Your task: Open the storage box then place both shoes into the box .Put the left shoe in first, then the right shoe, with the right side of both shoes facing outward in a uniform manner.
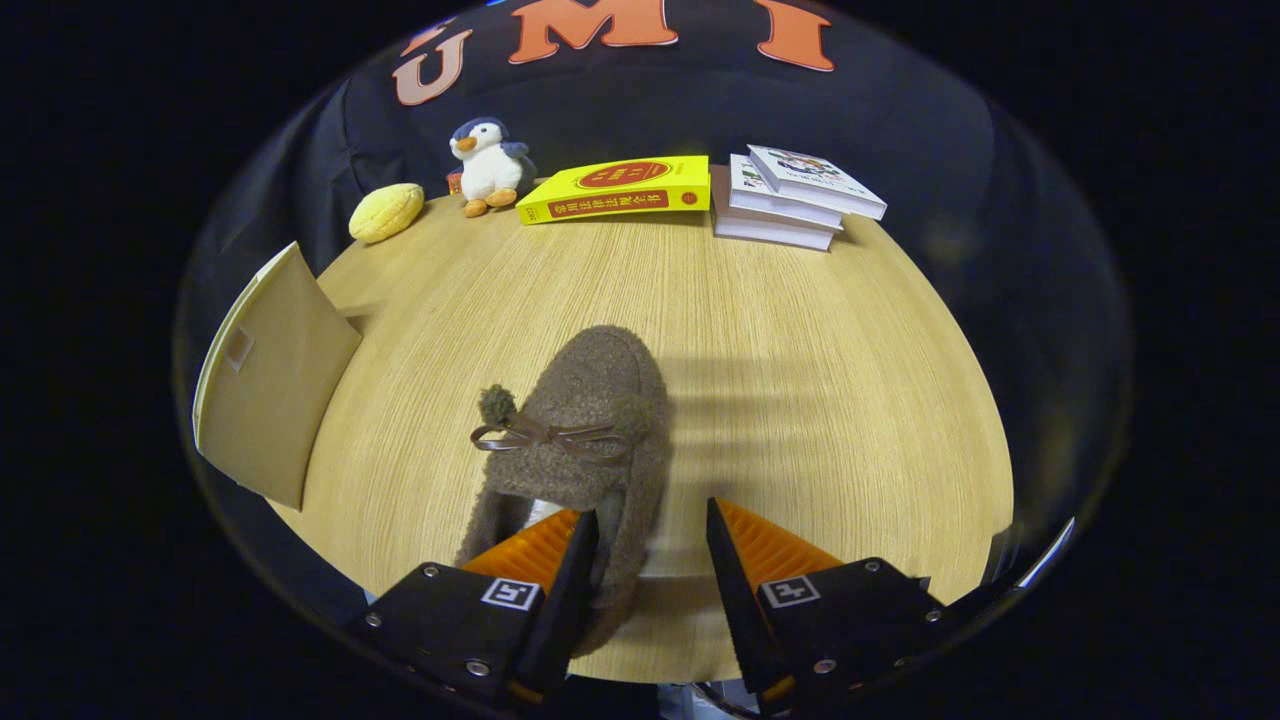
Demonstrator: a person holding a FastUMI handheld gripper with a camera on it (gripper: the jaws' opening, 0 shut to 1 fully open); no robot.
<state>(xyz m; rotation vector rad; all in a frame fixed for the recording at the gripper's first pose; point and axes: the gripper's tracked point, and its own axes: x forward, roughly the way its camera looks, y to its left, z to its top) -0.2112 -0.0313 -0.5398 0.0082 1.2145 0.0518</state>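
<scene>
Gripper [650,545] apart, gripping nothing; L finger [560,555] over shoe's heel side wall, R finger clear of it. Shoe [590,420] on table [800,330], toe pointing away. Box [270,375] far L. Beyond: yellow cushion [386,212], penguin [487,165], yellow book [618,188], book stack [790,195].

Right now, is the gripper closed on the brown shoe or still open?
Open. The gripper has one finger inside the fuzzy brown shoe at its heel; the other stands apart over the bare table.
</scene>
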